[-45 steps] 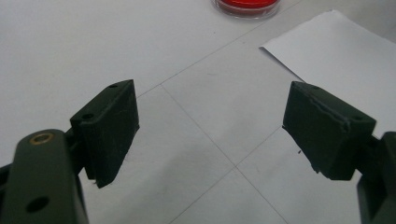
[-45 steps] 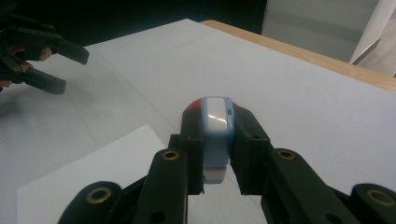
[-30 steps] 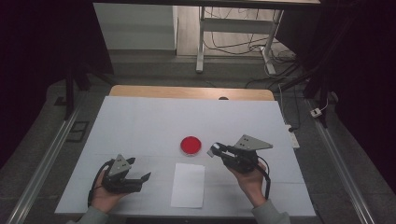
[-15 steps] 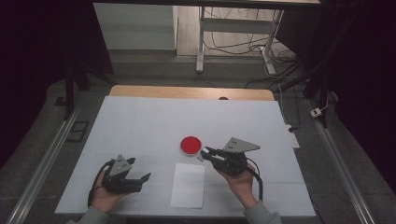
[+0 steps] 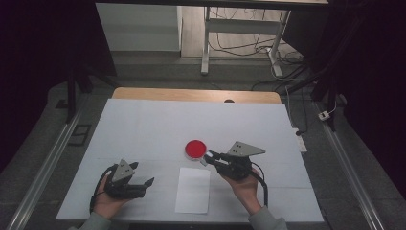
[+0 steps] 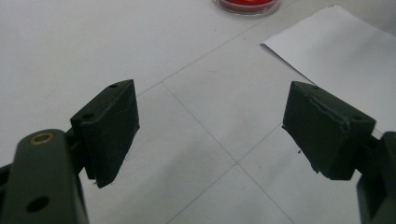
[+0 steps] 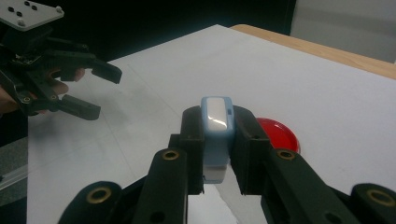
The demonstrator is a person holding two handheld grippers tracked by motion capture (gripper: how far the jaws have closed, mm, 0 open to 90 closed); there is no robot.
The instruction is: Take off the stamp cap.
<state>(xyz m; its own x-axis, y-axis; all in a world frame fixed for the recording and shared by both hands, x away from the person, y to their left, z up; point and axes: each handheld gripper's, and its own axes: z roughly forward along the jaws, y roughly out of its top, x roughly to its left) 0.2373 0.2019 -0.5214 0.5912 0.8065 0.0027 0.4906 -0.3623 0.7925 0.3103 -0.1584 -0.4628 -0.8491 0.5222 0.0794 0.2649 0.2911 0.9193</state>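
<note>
Right gripper (image 7: 217, 154) clamps unlabelled blue-white block (image 7: 217, 135); no writing legible.

The high view looks down on the whole surface (image 5: 143, 124); both gripper views skim it closely, sharing the red dish (image 5: 195, 148).

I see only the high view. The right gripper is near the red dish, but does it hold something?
Observer: Yes. In the right gripper view the right gripper is shut on a small light-blue block with a white face.
Operator: Is the block touching the red dish?
Observer: No. The red dish lies on the table beyond the jaws, and the block is held above the white sheet.
Operator: And the left gripper?
Observer: The left gripper is open, with bare table between its jaws.
</note>
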